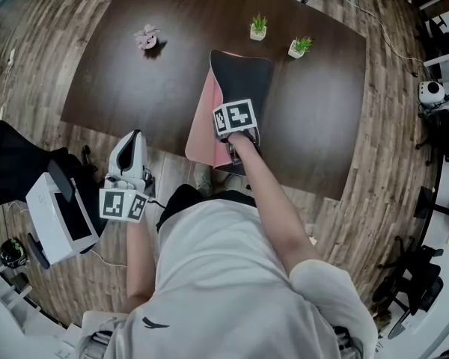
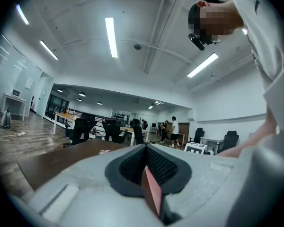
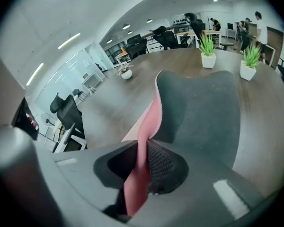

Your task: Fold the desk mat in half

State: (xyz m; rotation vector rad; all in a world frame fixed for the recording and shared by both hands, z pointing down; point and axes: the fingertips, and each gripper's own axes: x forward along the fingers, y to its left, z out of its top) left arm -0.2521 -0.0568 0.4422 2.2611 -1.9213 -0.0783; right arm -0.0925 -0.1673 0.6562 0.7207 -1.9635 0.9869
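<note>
Plainly the right gripper (image 3: 143, 151) pinches the lifted edge of the desk mat (image 1: 243, 81), which lies half turned over on the table (image 1: 135, 88), dark underside above pink. The left gripper (image 2: 145, 148) hangs off the table, jaws together, seemingly around a pink sliver (image 2: 154, 193).

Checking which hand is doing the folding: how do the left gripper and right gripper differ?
The right gripper is clamped on the pink-and-grey desk mat; the left gripper is shut, apart from it. The right one is over the dark brown table, pointing steeply down; the left one is off its near edge, pointing level. Both carry a square-marker cube.
</note>
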